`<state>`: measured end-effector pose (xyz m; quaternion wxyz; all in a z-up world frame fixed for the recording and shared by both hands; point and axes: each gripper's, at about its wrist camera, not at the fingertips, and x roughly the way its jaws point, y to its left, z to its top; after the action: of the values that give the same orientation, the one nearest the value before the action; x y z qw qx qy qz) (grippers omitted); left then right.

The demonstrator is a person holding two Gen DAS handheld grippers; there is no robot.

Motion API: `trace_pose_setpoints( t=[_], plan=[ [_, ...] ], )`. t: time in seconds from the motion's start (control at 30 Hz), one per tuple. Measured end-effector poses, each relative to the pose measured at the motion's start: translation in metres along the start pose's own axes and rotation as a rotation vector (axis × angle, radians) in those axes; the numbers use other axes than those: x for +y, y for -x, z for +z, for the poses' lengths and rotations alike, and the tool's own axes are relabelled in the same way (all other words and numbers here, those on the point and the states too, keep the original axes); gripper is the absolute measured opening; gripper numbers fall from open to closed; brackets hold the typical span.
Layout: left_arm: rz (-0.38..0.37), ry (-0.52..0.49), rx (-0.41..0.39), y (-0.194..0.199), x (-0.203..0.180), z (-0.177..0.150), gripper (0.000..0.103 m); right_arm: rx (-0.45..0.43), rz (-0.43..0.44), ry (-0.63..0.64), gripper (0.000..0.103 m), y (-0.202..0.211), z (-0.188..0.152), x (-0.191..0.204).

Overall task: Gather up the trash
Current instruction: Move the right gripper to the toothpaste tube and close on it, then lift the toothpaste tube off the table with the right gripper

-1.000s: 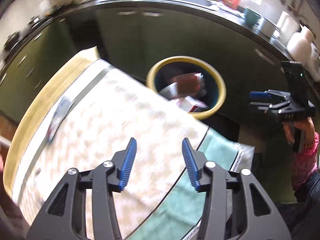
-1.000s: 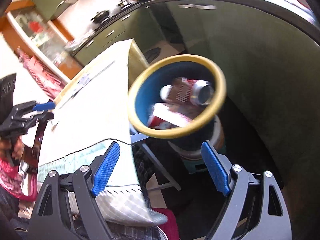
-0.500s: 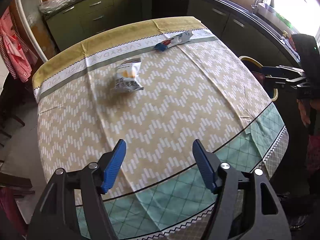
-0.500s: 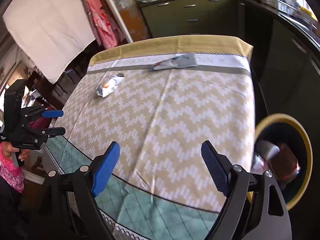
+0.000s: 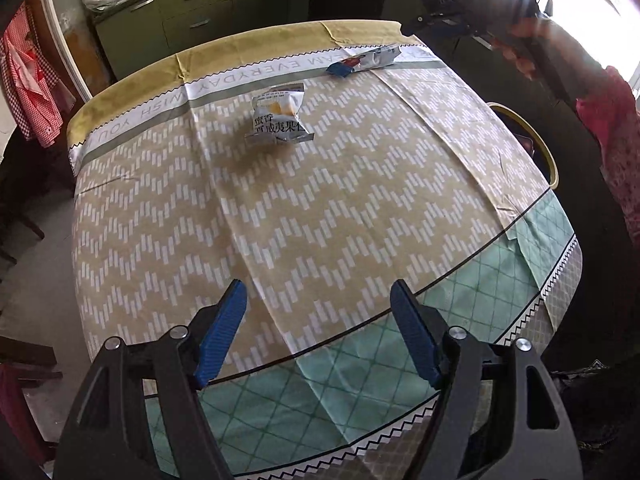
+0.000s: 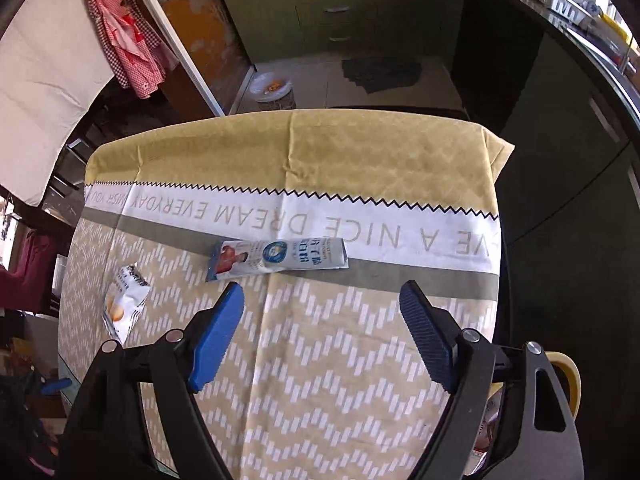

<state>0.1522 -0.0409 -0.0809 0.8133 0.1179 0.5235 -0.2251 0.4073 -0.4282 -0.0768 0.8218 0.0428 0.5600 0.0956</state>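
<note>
A white snack packet (image 5: 279,116) lies on the patterned tablecloth (image 5: 340,184) toward the far side; it also shows in the right wrist view (image 6: 125,305) at the left. A long blue-and-white wrapper (image 5: 364,61) lies near the far right corner; in the right wrist view the wrapper (image 6: 276,259) lies just beyond my right gripper (image 6: 322,326), which is open and empty above the cloth. My left gripper (image 5: 320,332) is open and empty over the near green part of the cloth. The yellow-rimmed bin (image 5: 532,140) stands beside the table's right edge.
Green kitchen cabinets (image 6: 340,4) and a dark counter run behind and to the right of the table. A white bowl (image 6: 270,86) sits on a stool past the far edge. Red checked cloth (image 6: 128,40) hangs at the left. The bin rim (image 6: 566,376) shows behind my right gripper.
Both grippers have swung away from the bin to the table. The right gripper has moved to the far end, close to the long wrapper. The left gripper opened wider.
</note>
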Motion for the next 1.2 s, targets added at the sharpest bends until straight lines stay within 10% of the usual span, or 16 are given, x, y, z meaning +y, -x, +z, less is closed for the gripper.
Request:
trace_pose_setpoints(
  t=[0.5,0.67,1.2],
  plan=[
    [0.005,-0.045,0.021,-0.006,-0.005,0.007,0.070,0.140,0.026,-0.035,0.050,-0.051,0.038,-0.005],
    [0.011,-0.055,0.024,-0.005,-0.007,0.005,0.070,0.132,0.068,-0.035,0.009,-0.042,0.032,0.001],
    [0.034,-0.111,0.003,0.008,-0.028,0.005,0.071,-0.013,0.116,0.095,0.002,0.049,-0.029,0.039]
  ],
)
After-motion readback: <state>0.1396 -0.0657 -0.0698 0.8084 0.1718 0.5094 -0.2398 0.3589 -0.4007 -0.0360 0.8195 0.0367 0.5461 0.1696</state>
